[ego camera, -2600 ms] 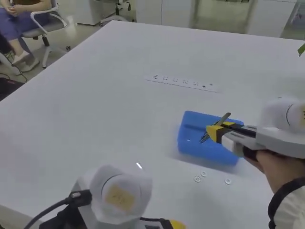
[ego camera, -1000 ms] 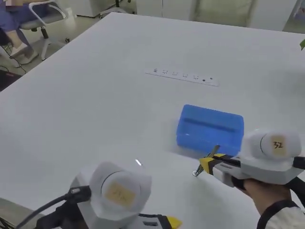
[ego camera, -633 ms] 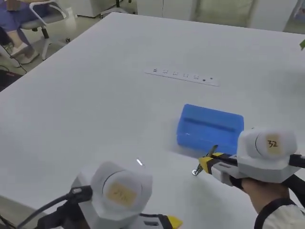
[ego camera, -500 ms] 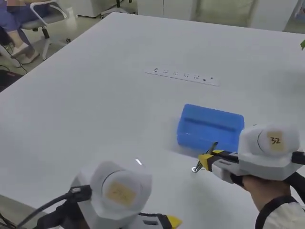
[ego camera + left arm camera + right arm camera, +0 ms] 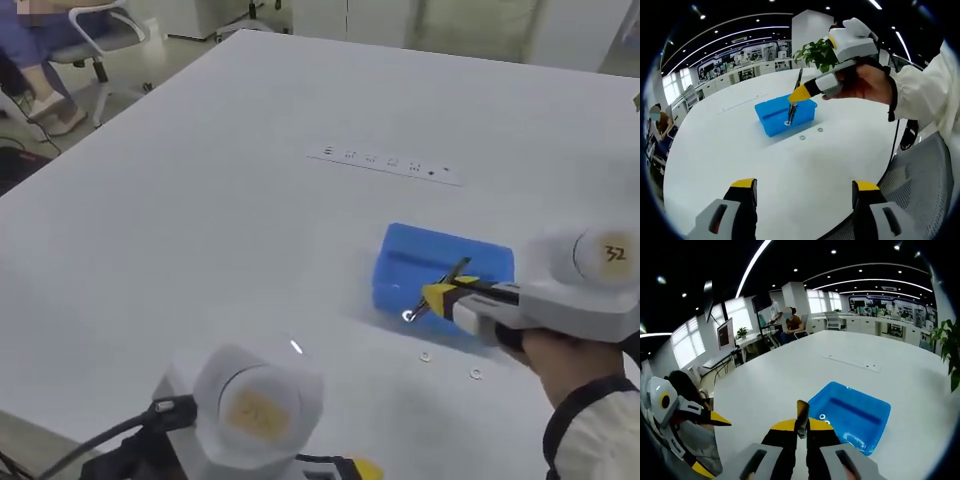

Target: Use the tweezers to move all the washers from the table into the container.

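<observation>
Two washers [image 5: 425, 356] on table [image 5: 200, 200], tweezers [image 5: 458, 270] slanting tip-down beside container [image 5: 395, 285]

— What sort of room is this?
— An open-plan office. In the head view a wide white table [image 5: 200, 200] spreads from six o'clock up to twelve, with a power strip [image 5: 385, 165] lying flat on it just above centre.
— And past the table?
— At eleven o'clock, grey floor [image 5: 165, 55] and an office chair [image 5: 95, 35]. Pale panels [image 5: 380, 15] line the top edge.
— How is it lit?
— In the right gripper view, a dark ceiling carries a long light strip [image 5: 752, 265] and round spotlights [image 5: 833, 251]. Bright windows [image 5: 742, 315] sit at ten o'clock.
— Anything else?
— In the left gripper view, a white pillar [image 5: 807, 27] at twelve o'clock, a potted plant [image 5: 815, 52] beside it, and a grey mesh chair [image 5: 920, 185] at four o'clock.
</observation>
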Demonstrator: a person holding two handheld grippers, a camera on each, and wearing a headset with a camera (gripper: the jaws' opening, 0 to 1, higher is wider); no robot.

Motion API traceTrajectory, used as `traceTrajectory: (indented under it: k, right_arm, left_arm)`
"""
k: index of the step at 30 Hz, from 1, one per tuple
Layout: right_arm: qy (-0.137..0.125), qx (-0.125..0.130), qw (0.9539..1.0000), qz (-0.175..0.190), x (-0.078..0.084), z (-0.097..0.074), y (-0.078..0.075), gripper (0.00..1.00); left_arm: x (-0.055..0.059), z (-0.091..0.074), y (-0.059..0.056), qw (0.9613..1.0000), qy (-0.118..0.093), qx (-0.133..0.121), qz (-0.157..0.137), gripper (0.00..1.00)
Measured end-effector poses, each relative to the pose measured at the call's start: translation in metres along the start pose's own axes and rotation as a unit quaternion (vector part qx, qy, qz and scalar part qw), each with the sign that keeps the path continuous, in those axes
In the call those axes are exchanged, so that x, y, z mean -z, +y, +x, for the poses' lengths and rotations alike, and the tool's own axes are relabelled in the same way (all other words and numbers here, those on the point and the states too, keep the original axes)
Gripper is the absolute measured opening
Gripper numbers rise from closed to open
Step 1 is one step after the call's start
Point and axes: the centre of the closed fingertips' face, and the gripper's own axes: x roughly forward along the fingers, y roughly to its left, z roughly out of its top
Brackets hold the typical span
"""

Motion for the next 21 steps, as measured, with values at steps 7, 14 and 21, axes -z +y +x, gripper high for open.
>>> traceTrajectory:
  k: [7,14,21]
  right_arm:
    - [-0.020,0.017,0.9996,-0.003,-0.021,0.004,-0.013,0.02]
    - [-0.009,0.042,0.9988,-0.023,-0.018,0.018,-0.025,0.02]
    - [0.019,0.049,0.9985,-0.018,0.001,0.030,-0.036,0.02]
  left_arm:
    - [0.002,0.002,-0.001,1.0000,0.003,0.003,0.000,0.79]
    - [0.002,0.003,-0.001,1.0000,0.003,0.005,-0.001,0.79]
    - [0.005,0.002,0.001,1.0000,0.006,0.002,-0.004,0.79]
